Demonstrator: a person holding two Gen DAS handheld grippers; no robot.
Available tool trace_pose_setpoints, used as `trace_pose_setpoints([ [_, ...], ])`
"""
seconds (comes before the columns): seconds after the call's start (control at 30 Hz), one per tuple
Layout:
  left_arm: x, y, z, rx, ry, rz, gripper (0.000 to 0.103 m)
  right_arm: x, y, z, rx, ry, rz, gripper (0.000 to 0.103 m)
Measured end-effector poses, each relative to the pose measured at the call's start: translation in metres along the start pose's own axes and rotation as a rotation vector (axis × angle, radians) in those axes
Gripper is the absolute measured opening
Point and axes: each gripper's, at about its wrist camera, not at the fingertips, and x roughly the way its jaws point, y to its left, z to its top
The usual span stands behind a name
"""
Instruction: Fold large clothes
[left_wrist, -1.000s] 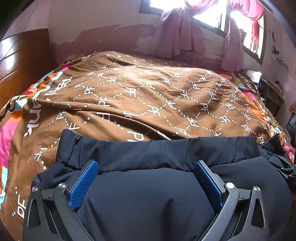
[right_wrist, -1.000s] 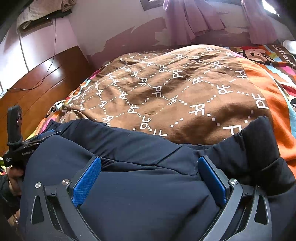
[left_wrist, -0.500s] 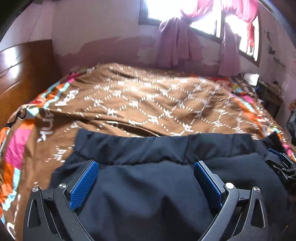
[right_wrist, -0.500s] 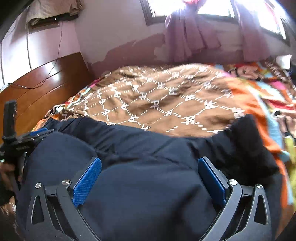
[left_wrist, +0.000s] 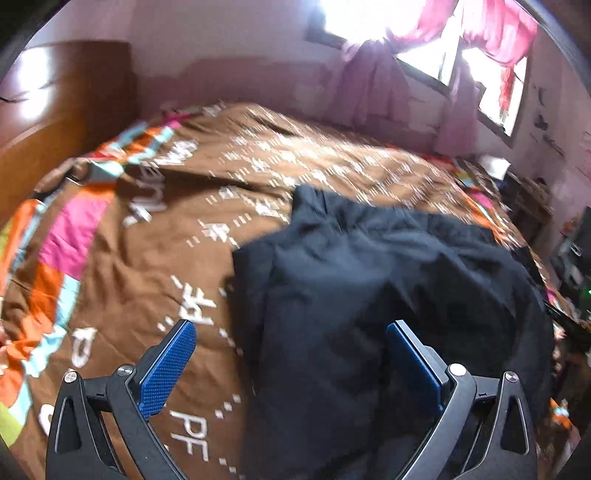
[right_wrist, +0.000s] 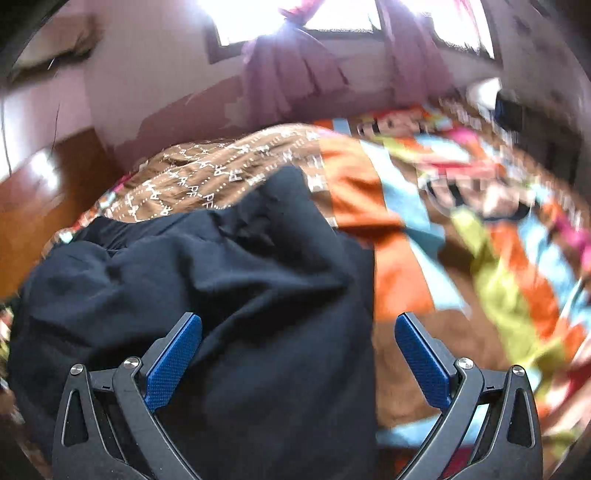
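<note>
Left tongs (left_wrist: 291, 362) spread wide, nothing pinched; left pad (left_wrist: 168, 369) over bare quilt, right pad (left_wrist: 413, 365) over the garment. Right tongs (right_wrist: 299, 362) also spread wide, nothing pinched; left pad (right_wrist: 173, 362) over the garment, right pad (right_wrist: 419, 360) over quilt.

Garment (left_wrist: 369, 295) is a large dark navy piece, lying bunched on the bed, on top of the quilt (left_wrist: 147, 251). In left view its left edge runs between the pads, cloth filling centre and right of frame, one corner reaching up toward the middle of the bed. In right view the garment (right_wrist: 221, 288) fills the left and centre, its right edge falling roughly between the pads; folds and creases visible, top layer lumpy, not flat. Type of garment cannot tell.

Quilt brown with white "PF" lattice print; border in orange, pink, blue, lime blocks (right_wrist: 480, 258) on the right side of the right view and the left side of the left view. Both views motion-blurred.

Further back: wooden headboard (left_wrist: 55, 122) at left, pinkish wall (right_wrist: 155, 85) with patchy paint, window (left_wrist: 424, 44) blown out bright, pink-purple curtains (right_wrist: 291, 77) tied up. Dark furniture (left_wrist: 528, 199) at far right of the bed, details unclear.
</note>
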Motion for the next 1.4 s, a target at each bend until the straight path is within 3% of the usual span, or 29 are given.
trace_pose_setpoints([
  [0.2, 0.035, -0.008, -0.009, 0.048, 0.172, -0.158, 0.103, 0.016, -0.024, -0.020, 0.104, 0.104, 0.147, 0.102],
  [0.4, 0.049, 0.004, -0.009, -0.031, 0.221, -0.219, 0.103, 0.023, -0.032, -0.019, 0.146, 0.171, 0.199, 0.102],
  [0.7, 0.047, -0.007, -0.012, -0.103, 0.275, -0.166, 0.102, 0.014, -0.024, -0.046, 0.264, 0.224, 0.235, 0.100],
  [0.77, 0.042, -0.009, -0.012, -0.134, 0.277, -0.161, 0.093, 0.012, -0.020, -0.051, 0.287, 0.246, 0.255, 0.086],
  [0.83, 0.035, -0.011, -0.011, -0.158, 0.271, -0.153, 0.074, 0.006, -0.020, -0.054, 0.328, 0.258, 0.275, 0.068],
  [1.03, -0.001, -0.028, -0.005, -0.108, 0.220, -0.128, 0.032, -0.014, -0.011, -0.049, 0.367, 0.254, 0.280, 0.028],
  [1.13, -0.019, -0.039, 0.004, -0.111, 0.196, -0.111, 0.022, -0.032, 0.009, -0.038, 0.277, 0.220, 0.250, 0.019],
  [1.3, -0.067, -0.058, 0.032, -0.091, 0.102, -0.154, 0.019, -0.078, 0.049, -0.004, 0.132, 0.089, 0.256, 0.016],
  [1.4, -0.103, -0.069, 0.048, -0.045, 0.057, -0.139, 0.019, -0.108, 0.066, 0.019, 0.071, 0.037, 0.284, 0.015],
])
